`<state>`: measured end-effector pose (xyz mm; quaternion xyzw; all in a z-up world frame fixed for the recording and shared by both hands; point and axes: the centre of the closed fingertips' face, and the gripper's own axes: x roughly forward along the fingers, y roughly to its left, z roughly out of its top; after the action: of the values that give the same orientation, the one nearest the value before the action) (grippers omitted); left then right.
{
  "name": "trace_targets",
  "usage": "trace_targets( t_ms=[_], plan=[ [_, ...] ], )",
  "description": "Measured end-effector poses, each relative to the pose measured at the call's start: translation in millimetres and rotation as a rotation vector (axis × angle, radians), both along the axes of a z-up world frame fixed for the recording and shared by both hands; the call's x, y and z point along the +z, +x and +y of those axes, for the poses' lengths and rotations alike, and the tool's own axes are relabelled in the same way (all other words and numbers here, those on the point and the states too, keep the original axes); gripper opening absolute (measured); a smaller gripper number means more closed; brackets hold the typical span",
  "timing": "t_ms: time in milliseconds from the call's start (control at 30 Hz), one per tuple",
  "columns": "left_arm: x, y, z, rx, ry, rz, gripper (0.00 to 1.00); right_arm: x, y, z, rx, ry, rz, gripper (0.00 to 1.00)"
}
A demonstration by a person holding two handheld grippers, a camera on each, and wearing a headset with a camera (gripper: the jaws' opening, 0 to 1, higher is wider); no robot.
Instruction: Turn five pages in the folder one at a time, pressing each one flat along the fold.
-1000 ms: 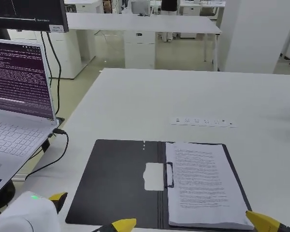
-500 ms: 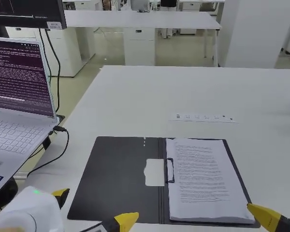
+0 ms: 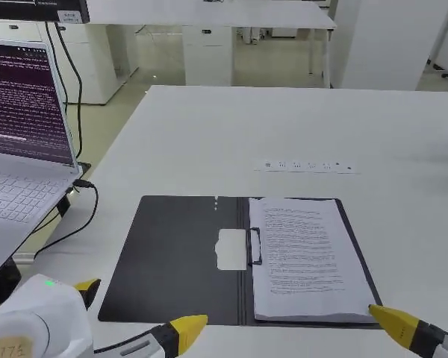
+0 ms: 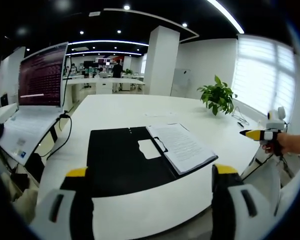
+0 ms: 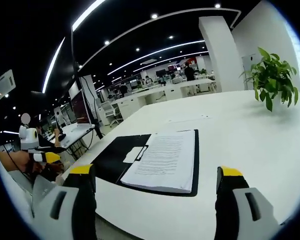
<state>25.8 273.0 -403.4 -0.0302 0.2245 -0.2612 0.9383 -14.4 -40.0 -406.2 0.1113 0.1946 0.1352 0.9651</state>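
Observation:
A black folder point(image 3: 179, 261) lies open on the white table, with a stack of printed pages point(image 3: 302, 257) on its right half and a clip point(image 3: 235, 248) at the spine. My left gripper point(image 3: 138, 307) is open just in front of the folder's left front corner, holding nothing. One yellow fingertip point(image 3: 392, 322) of my right gripper sits at the folder's right front corner. In the left gripper view the gripper point(image 4: 150, 172) stands wide open before the folder point(image 4: 115, 155). The right gripper point(image 5: 156, 171) is open too, facing the pages point(image 5: 167, 160).
An open laptop point(image 3: 15, 149) stands at the left, with a black cable point(image 3: 75, 224) trailing toward the folder. A white power strip point(image 3: 306, 166) is set in the table behind the folder. A potted plant point(image 4: 217, 97) stands at the far right of the table.
The head camera has tipped down a little, so the whole picture has shifted. Both grippers stay open at the folder's front edge, and the pages have not moved.

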Motion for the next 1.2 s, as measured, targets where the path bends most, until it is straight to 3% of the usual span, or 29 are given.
trace_targets(
  t_ms=[700,1200],
  plan=[
    [-7.9,4.9,-9.7,-0.034,0.031,0.021,0.99,-16.3,-1.7,-4.7,0.011,-0.046,0.048,1.00],
    [-18.5,15.0,-29.4,-0.089,0.050,0.041,0.99,-23.9,-1.4,-16.5,-0.016,-0.057,0.072,1.00]
  ],
)
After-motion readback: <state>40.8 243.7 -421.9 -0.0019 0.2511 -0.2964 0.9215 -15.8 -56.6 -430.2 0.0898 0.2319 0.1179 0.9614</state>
